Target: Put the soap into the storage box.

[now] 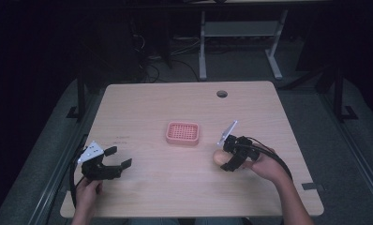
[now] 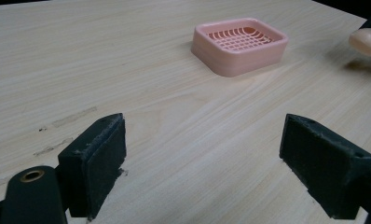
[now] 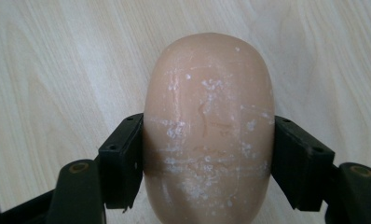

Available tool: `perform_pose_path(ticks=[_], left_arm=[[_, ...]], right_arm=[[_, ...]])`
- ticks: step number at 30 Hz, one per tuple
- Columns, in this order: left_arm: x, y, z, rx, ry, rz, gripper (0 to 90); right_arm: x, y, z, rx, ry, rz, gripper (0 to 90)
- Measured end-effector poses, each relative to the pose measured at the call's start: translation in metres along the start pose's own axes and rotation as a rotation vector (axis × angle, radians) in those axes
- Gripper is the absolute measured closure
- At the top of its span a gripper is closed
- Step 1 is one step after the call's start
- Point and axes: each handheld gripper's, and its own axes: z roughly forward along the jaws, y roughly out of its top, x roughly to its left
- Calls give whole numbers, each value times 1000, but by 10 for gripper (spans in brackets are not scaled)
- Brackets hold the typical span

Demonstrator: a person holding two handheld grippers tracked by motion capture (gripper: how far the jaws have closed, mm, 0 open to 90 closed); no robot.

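Here the right claw [image 1: 226,158] grips a peach-coloured bar of soap [image 3: 208,130], its two black pads pressed flat on the bar's long sides, as the right gripper view shows plainly. In the high view the soap [image 1: 218,156] sits at about four o'clock from the pink soap dish [image 1: 182,133], near it but apart, low over the bench [image 1: 175,103] or just off it; I cannot tell whether it touches the wood. The dish lies close to the middle of the bench, its slotted floor bare.

The left claw [image 1: 114,158] rests at about eight o'clock from the dish, well apart from it, jaws wide with nothing between them. Its own view looks across bare wood toward the dish [image 2: 239,45], with the soap [image 2: 367,41] at the far right.

The step in hand looks like carrying the bar to the dish. Soap is slick and rounded, so the squeeze should be held steady rather than tightened, since a harder pinch could make it squirt out forward. A clean lift clear of the dish's rim [image 1: 182,142] comes first, then a short move toward ten o'clock, with the bar's long axis turned to match the long side of the dish. Lowering until it sits on the grid before letting go would avoid a bounce. The left claw could steady the dish if it slides.
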Motion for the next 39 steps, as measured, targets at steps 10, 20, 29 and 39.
perform_pose_path(ticks=[10, 20, 29, 39], left_arm=[[0, 0, 2, 1, 4, -9, 143], [0, 0, 2, 3, 2, -7, 143], [0, 0, 1, 1, -1, -2, 143], [0, 1, 1, 2, 0, -3, 143]], right_arm=[[-7, 12, 0, -13, 10, -18, 320], [-14, 27, -3, -37, 26, -20, 320], [-19, 36, -6, -58, 23, -20, 320], [-22, 47, -9, -68, 24, -27, 320]])
